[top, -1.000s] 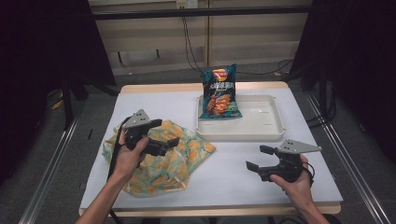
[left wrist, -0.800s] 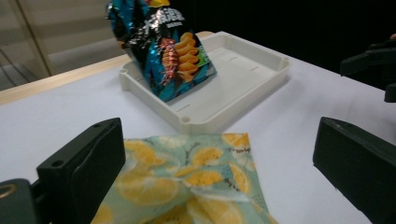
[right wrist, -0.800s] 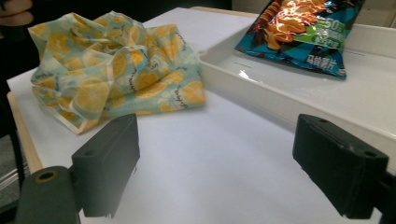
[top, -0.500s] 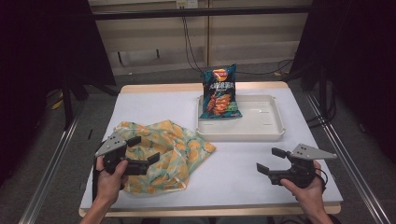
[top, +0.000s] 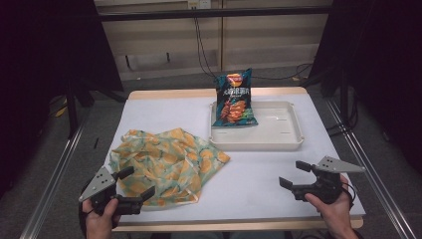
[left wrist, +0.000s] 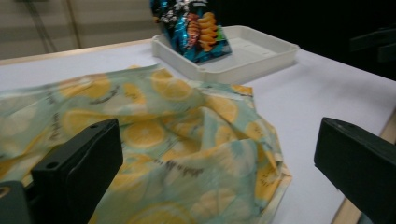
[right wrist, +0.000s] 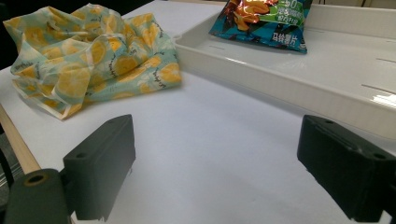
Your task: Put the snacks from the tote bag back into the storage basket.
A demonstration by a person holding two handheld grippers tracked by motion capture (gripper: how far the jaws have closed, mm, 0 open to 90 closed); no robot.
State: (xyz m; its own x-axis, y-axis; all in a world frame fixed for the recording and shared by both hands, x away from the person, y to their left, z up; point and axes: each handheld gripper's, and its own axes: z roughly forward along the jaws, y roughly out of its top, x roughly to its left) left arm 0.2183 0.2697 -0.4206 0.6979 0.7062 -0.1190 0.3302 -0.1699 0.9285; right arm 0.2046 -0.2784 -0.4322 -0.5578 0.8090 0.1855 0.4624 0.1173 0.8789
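A crumpled cloth [top: 166, 162] printed with orange slices on pale green lies on the left half of the white table [top: 249, 174]. A blue chip bag [top: 234, 98] leans on the far left wall of a white tray [top: 293, 137]. My left gripper [top: 135, 184] is open at the table's front left corner, over the cloth's [left wrist: 177, 126] near edge, nothing between its jaws. My right gripper [top: 293, 174] is open above bare table at the front right, pointing left toward the cloth [right wrist: 88, 60] and the tray [right wrist: 299, 79]. The chip bag [right wrist: 266, 16] [left wrist: 196, 28] lies partly inside the tray [left wrist: 261, 53].
Metal rails run along both sides of the table. Cables hang from a wall socket behind. The far-left part of the table is bare white.
My left gripper has come off the cloth and drawn back toward the front left corner, open. The right gripper has slid slightly right and nearer. The cloth lies released.
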